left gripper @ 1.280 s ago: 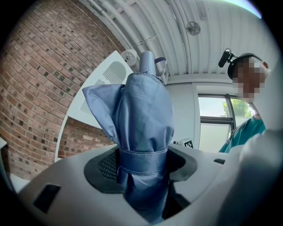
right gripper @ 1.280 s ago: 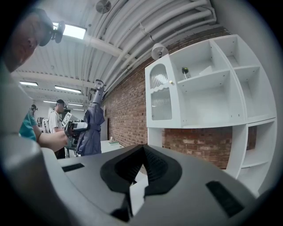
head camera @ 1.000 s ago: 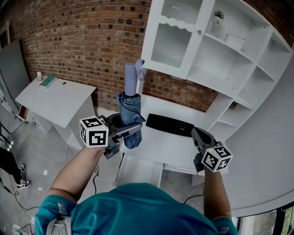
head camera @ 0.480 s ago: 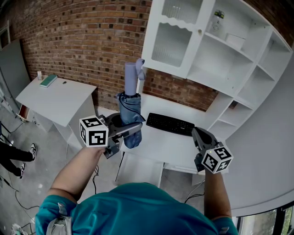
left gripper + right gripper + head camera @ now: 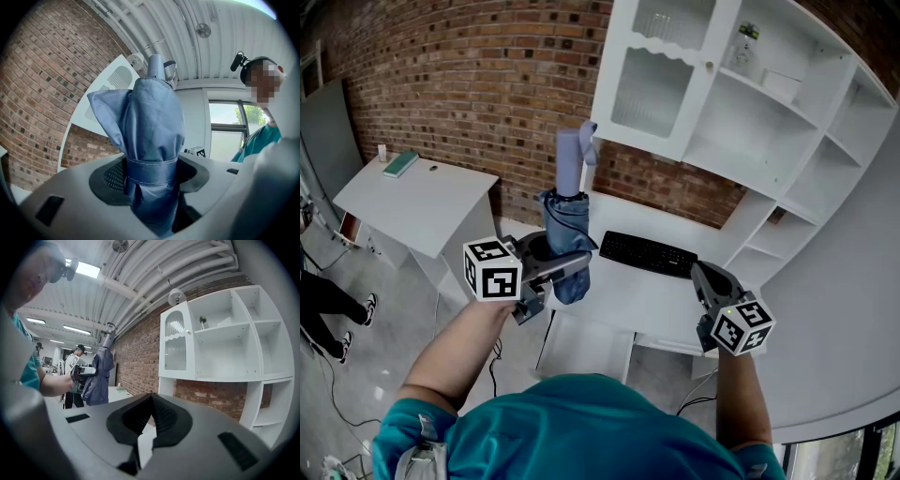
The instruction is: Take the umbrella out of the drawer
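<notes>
1. Nothing of yours has shifted since a second ago: both grippers and the umbrella (image 5: 567, 220) sit where they were. Only a bystander's legs (image 5: 323, 309) at the far left edge have stepped along.
2. Head view: your left gripper (image 5: 572, 265) holds the umbrella upright over the left end of the desk (image 5: 656, 295), handle end pointing up in front of the brick wall (image 5: 469, 84). Your right gripper (image 5: 701, 272) hangs near the right end of the desk, well apart from the umbrella and just beside the keyboard (image 5: 647, 253). The white pull-out (image 5: 591, 349) under the near desk edge looks like the open drawer; the umbrella is clear of it.
3. Left gripper view: your jaws stand wide and clamp the folded blue fabric right at its strap (image 5: 150, 171). The grip looks snug, with cloth bunched above and below the pads.
4. Right gripper view: your jaws are closed to a thin slit with nothing between them. The umbrella shows far off at the left, beside the white cabinet (image 5: 220, 333).
5. Progress: taking it out looks done. What remains, if anything, is probably setting the umbrella down and shutting the drawer.
</notes>
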{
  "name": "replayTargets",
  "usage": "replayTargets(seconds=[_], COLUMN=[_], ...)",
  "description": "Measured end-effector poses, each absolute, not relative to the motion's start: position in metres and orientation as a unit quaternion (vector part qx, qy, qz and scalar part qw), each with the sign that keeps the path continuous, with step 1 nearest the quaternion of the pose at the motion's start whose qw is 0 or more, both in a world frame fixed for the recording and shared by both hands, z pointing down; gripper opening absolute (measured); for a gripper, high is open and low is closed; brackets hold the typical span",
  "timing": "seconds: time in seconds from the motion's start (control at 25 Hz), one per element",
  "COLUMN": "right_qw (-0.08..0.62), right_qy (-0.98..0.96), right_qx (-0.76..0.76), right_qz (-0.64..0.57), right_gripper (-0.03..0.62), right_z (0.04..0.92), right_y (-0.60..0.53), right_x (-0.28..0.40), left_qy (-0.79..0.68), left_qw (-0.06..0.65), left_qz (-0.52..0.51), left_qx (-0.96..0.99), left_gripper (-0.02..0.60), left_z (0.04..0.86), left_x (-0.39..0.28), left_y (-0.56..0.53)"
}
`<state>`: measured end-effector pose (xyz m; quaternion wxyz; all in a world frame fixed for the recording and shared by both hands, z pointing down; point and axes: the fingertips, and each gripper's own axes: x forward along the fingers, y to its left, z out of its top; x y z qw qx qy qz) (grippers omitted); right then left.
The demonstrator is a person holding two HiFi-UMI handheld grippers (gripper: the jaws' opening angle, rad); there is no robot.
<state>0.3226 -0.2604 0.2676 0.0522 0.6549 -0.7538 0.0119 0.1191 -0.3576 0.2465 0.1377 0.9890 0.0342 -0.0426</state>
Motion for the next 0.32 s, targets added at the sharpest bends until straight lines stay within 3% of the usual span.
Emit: replayTargets(seconds=[0.32], right_qw=[0.053], right_qy=[-0.755], right_qx=[0.654], right_qz=[0.009], right_gripper=[0.02], right_z=[0.2737], right_y=[-0.2586], right_x=[0.3189], left_qy=[0.036], left_qw=[0.135], left_qz=[-0.045], left_qx=[0.989], left_gripper=[0.259], left_z=[0.2519], left_x=[0.116], left_y=[-0.3549])
